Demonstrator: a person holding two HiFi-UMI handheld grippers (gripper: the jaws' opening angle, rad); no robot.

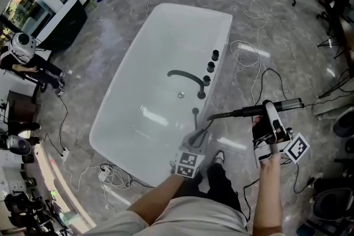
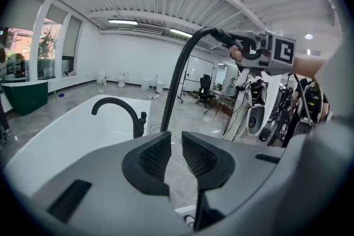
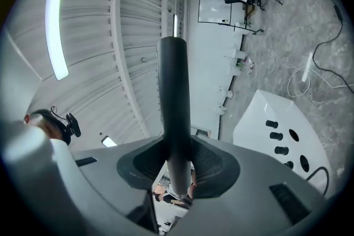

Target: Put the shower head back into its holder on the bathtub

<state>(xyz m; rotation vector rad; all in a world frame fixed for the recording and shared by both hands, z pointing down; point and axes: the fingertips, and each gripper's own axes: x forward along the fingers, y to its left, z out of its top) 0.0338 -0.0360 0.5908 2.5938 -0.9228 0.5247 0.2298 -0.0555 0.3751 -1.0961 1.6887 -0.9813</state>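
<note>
The white bathtub point(image 1: 127, 91) carries a black curved faucet point(image 1: 185, 77) and three black knobs point(image 1: 211, 66) on its right rim. My right gripper point(image 1: 269, 108) is shut on the black shower head handle point(image 1: 243, 112) and holds it level beyond the tub's right rim. In the right gripper view the handle point(image 3: 174, 91) stands straight up between the pads of my right gripper point(image 3: 178, 160). The black hose point(image 2: 180, 74) arcs up from the tub rim to that handle. My left gripper point(image 1: 194, 139) hovers at the tub's near right rim beside the hose. Its jaws stand narrowly open, nothing between them point(image 2: 176, 143).
White and black cables point(image 1: 249, 55) loop on the grey floor right of the tub. A power strip with cords point(image 1: 108, 174) lies at the tub's near end. Stands and chairs point(image 1: 332, 14) crowd the right side. A seated figure point(image 1: 22, 55) is at far left.
</note>
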